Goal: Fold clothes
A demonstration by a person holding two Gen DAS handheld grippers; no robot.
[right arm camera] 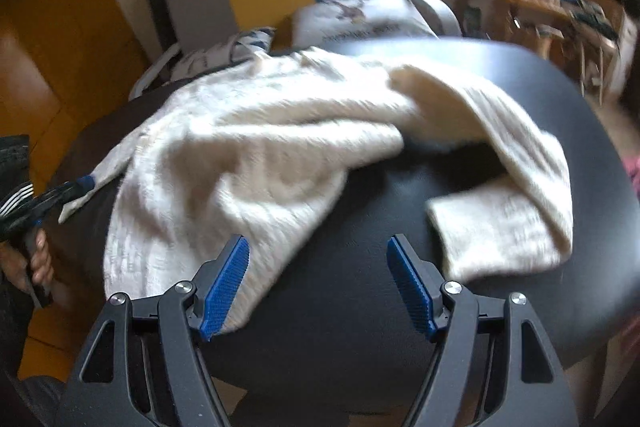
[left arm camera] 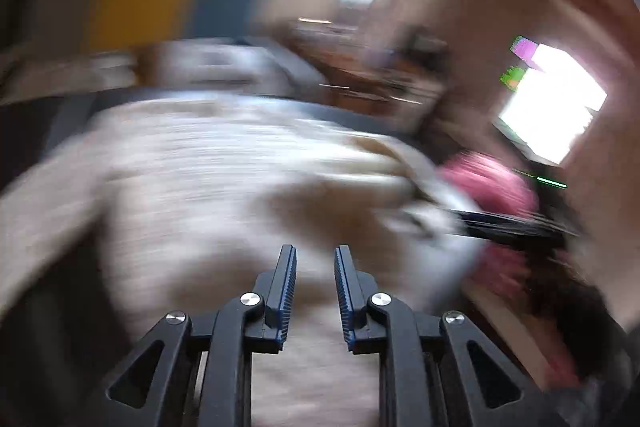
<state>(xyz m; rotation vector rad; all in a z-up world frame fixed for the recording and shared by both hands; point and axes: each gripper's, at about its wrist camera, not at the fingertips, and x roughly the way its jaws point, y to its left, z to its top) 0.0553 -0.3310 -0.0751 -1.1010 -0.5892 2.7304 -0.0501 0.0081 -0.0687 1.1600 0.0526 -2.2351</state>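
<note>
My right claw (right arm camera: 318, 281) gapes wide, empty, over the black table (right arm camera: 400, 307); my left claw (left arm camera: 315, 293), slightly parted, grips nothing above the cream sweater (right arm camera: 248, 147).

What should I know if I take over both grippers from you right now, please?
Right gripper: jaws wide open, empty, hovering over the near edge of the black table.
Left gripper: jaws narrowly parted, nothing visibly between them; its view is badly blurred. In the right wrist view it sits at the table's left edge beside a corner of the cream sweater; contact unclear.
The sweater lies rumpled on the table, one sleeve bent over at right.
No neat fold visible. Left: flatten it, fold sleeves in, fold the body.
</note>
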